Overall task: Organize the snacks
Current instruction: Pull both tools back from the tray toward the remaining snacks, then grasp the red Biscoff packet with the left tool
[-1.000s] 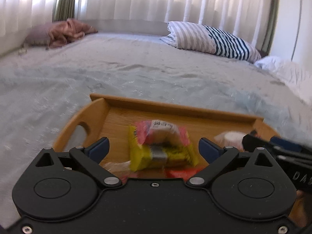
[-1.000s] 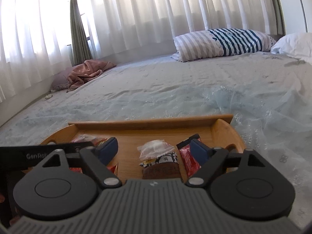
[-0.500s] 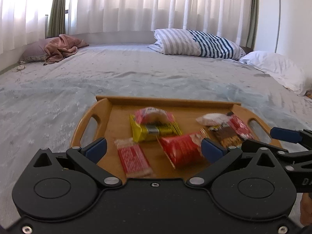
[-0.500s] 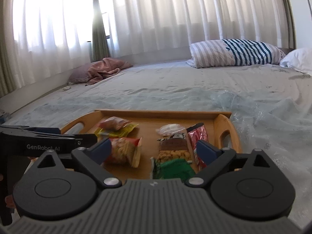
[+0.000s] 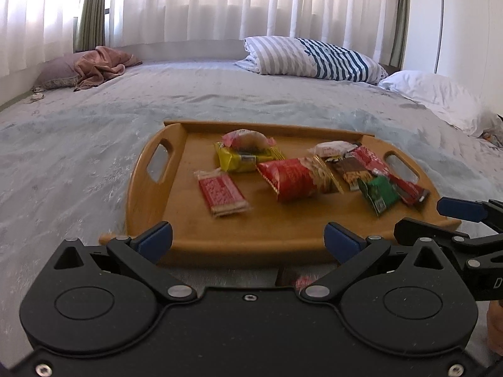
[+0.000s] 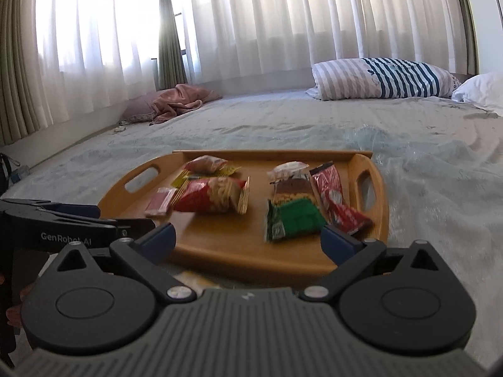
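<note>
Bed (image 5: 220,100) fills both views, grey-blue cover, white curtains (image 6: 283,25) along the far side. Striped pillow (image 5: 314,59) far right, white pillow (image 5: 440,94) to its right, pink blanket (image 5: 100,66) bunched far left.

Wooden tray (image 5: 151,201) sits on the bed, a cut-out handle at each end. All snacks lie in it, loose and touching in places: yellow packet (image 5: 235,160) far left-centre with a pink-white wrapped piece (image 5: 245,138) on top, flat red packet (image 5: 220,193) near left, big red bag (image 5: 292,179) centre, green packet (image 5: 377,193) near right, brown packet (image 5: 352,169) and long red packet (image 5: 371,160) behind it, small white packet (image 5: 333,149) furthest of the right group.

Left gripper (image 5: 248,240) at the tray's near edge, jaws spread, nothing between. Right gripper (image 6: 248,240) likewise near edge, right end; jaws have just been opening, now spread wide, nothing between. Each gripper shows at the side of the other's view. Something red, blurred, under the left gripper, cannot tell what.
</note>
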### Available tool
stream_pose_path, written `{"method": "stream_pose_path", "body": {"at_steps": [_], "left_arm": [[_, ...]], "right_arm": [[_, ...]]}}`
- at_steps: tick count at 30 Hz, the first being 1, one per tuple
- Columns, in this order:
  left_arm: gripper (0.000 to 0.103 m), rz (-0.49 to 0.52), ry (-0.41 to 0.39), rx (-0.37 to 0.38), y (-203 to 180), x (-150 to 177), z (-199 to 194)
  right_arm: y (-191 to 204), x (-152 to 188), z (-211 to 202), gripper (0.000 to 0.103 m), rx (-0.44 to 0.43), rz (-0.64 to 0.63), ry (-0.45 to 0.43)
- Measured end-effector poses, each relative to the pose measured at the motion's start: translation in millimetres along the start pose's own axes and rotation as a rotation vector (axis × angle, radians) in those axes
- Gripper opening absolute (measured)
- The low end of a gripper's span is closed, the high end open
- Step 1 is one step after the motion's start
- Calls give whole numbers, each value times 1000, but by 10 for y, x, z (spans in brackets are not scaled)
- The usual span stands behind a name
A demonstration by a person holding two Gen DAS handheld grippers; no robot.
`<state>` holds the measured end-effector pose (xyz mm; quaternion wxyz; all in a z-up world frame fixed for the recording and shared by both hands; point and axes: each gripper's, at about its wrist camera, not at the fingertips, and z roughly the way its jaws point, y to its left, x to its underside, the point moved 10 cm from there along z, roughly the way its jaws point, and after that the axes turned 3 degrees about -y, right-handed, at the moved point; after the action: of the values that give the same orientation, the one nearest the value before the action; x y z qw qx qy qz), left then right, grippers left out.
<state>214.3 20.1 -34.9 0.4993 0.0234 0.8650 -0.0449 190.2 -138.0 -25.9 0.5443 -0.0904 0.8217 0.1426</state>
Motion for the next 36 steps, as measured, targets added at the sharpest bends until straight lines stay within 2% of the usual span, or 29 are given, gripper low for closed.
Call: {"method": "stream_pose_path", "body": {"at_steps": [9,14,21,29,36], "left_arm": [[103,17,-10,-8,0,202,-199],[103,23,-3,-20,15,317,-242],[103,28,-16,-13,16,397,-292],[103,-8,-20,-12,49,475,-283],[103,-24,-21,-12,72,503,-275]], "right_arm": [[126,144,-186,103,-18,15,-12],[164,265,-193,103,-3,-2,2],[84,356,-191,103,16,48,8],[29,441,-153,103,27,85,21],[69,471,-143,103,47,50,15]]}}
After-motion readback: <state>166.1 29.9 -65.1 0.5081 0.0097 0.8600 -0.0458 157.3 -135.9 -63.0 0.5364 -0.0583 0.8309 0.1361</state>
